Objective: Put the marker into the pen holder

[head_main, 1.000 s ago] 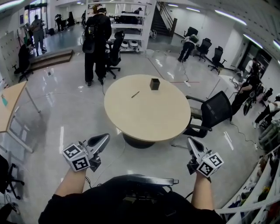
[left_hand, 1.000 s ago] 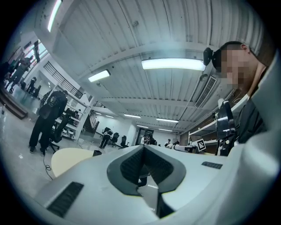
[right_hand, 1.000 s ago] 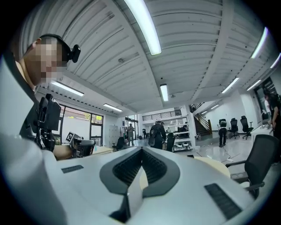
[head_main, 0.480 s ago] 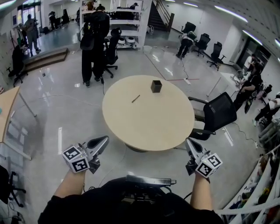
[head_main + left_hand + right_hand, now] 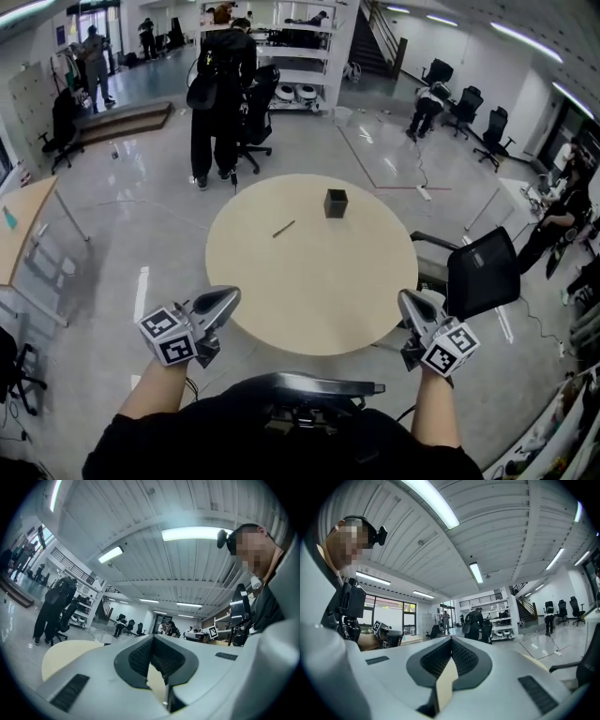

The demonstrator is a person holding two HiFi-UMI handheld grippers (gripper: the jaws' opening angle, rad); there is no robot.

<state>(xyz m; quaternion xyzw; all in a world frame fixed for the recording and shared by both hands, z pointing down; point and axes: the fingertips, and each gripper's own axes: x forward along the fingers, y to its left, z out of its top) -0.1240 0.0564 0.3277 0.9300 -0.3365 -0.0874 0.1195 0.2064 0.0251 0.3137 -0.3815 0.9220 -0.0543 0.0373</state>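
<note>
I hold my left gripper (image 5: 228, 298) at the lower left of the head view and my right gripper (image 5: 407, 302) at the lower right, each with its marker cube near my wrist. Both point toward the round beige table (image 5: 309, 291) that fills the middle of the frame. In the left gripper view the two grey jaws meet at their tips with nothing caught between them, and only a sliver of the tabletop shows through the notch behind the tips. The right gripper view shows the same: jaws together and empty.

The marker (image 5: 284, 228) lies flat on the far half of the table, a thin dark stick angled up toward the right, just left of the table's centre line. The pen holder (image 5: 336, 203), a small dark square cup, stands upright to the right of it and a little higher in the frame, clearly apart from it. From here I can't quite make out whether the cup holds anything.

A black office chair (image 5: 480, 272) stands at the table's right edge. A person in dark clothes (image 5: 225, 89) stands beyond the table, at the upper left.
</note>
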